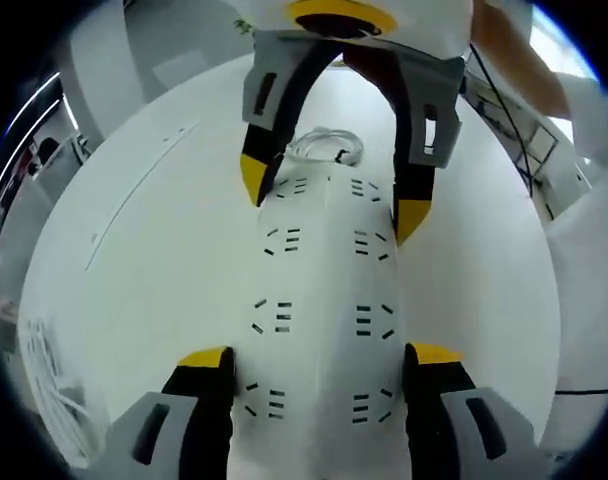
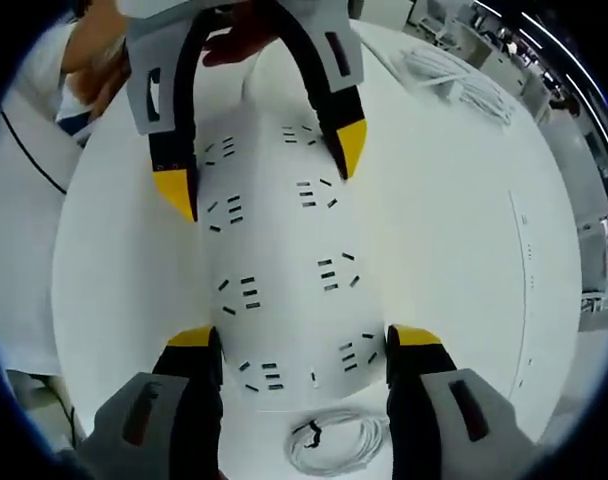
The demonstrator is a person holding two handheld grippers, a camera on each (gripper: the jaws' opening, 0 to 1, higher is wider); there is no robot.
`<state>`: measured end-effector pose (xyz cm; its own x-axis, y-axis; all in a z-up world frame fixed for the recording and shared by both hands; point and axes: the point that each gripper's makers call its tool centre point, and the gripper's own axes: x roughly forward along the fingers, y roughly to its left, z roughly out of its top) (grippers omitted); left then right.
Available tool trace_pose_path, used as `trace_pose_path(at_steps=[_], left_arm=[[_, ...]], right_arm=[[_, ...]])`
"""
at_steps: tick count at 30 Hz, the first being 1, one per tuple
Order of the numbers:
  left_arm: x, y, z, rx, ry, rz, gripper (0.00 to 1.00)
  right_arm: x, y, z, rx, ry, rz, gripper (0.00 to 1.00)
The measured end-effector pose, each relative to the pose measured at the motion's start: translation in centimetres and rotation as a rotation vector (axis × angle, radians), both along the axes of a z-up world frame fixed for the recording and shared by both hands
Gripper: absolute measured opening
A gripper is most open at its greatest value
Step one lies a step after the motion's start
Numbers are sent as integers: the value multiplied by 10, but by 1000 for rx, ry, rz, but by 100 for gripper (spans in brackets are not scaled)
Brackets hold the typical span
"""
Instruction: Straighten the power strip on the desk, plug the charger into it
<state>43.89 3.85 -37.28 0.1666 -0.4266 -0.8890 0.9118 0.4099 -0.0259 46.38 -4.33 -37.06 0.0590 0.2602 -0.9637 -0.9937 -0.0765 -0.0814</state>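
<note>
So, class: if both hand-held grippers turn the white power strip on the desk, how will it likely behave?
The power strip looks like a long rigid block, so it should pivot whole. Lying flat, it is unlikely to tip. Its coiled cable may drag behind.

White desk [image 1: 164,250]; power strip [image 1: 324,300] and coiled cable [image 1: 329,147] on it.
</note>
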Motion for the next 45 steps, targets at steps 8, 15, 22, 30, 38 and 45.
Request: trace_pose_path(at_steps=[8, 15, 22, 30, 38, 45], left_arm=[[0, -1, 0, -2, -1, -56, 70], [-4, 0, 0, -6, -3, -103, 70], [-7, 1, 0, 11, 2, -149, 70], [-10, 1, 0, 46, 11, -164, 70], [-10, 0, 0, 56, 13, -186, 70], [-10, -1, 0, 54, 13, -236, 70]], right_arm=[[-5, 0, 0, 15, -1, -49, 65], [-10, 1, 0, 44, -5, -106, 65], [-16, 1, 1, 87, -14, -162, 66], [-18, -1, 2, 109, 73, -2, 65], [-21, 4, -3, 90, 118, 58, 65], [-22, 7, -4, 110, 68, 2, 66]])
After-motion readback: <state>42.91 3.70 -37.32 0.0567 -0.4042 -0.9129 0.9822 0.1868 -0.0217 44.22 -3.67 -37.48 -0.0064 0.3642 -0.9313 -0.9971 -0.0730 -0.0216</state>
